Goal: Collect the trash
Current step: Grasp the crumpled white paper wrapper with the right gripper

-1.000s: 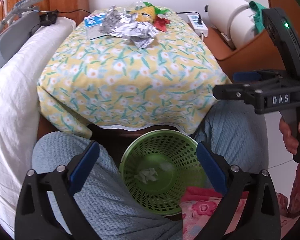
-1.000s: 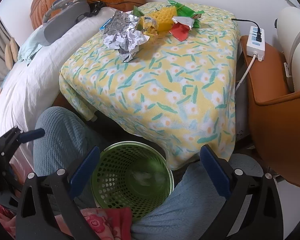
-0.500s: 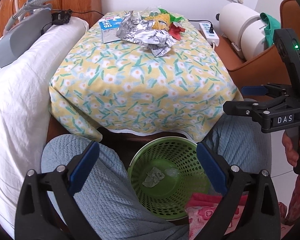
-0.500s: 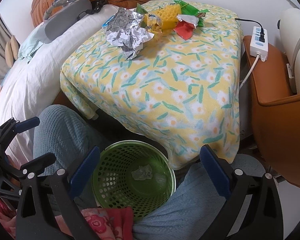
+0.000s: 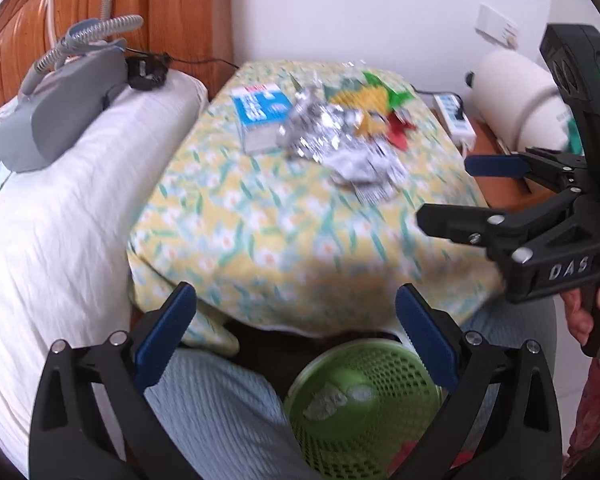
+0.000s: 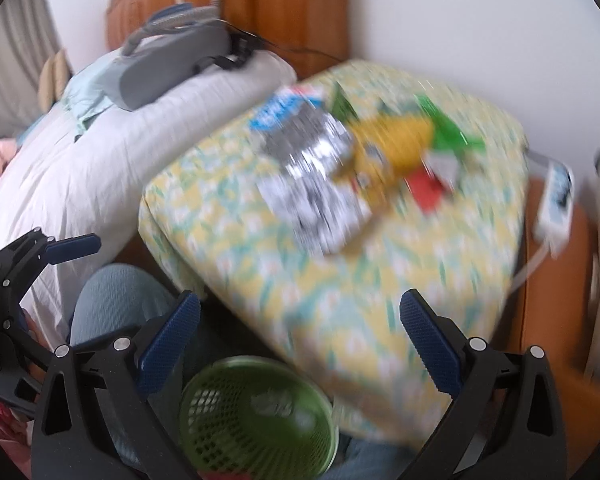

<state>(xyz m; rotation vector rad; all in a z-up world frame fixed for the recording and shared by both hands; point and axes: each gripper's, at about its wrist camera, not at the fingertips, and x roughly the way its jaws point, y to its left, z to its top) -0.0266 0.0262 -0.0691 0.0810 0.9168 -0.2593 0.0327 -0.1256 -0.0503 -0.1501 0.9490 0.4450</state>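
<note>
Trash lies at the far end of a table with a yellow flowered cloth (image 5: 300, 240): a crumpled silver foil wrapper (image 5: 340, 140), a blue and white carton (image 5: 259, 114), a yellow and green wrapper (image 5: 370, 98) and a red scrap (image 5: 400, 132). A green mesh bin (image 5: 364, 412) stands on the floor between the person's knees with crumpled scraps inside; it also shows in the right wrist view (image 6: 255, 416). My left gripper (image 5: 295, 336) is open and empty above the bin. My right gripper (image 6: 300, 336) is open and empty, also low before the table; it shows at the right of the left wrist view (image 5: 448, 192).
A white pillow (image 5: 59, 220) with a grey device and hose (image 5: 59, 92) lies left of the table. A white power strip (image 5: 454, 118), white rolls (image 5: 516, 96) and a brown chair (image 6: 556, 300) are at the right. The person's knees (image 5: 219, 412) flank the bin.
Both grippers have risen and tilted up toward the table; the trash pile looks larger and the bin sits lower in view. Both stay open and empty. The views are blurred by motion.
</note>
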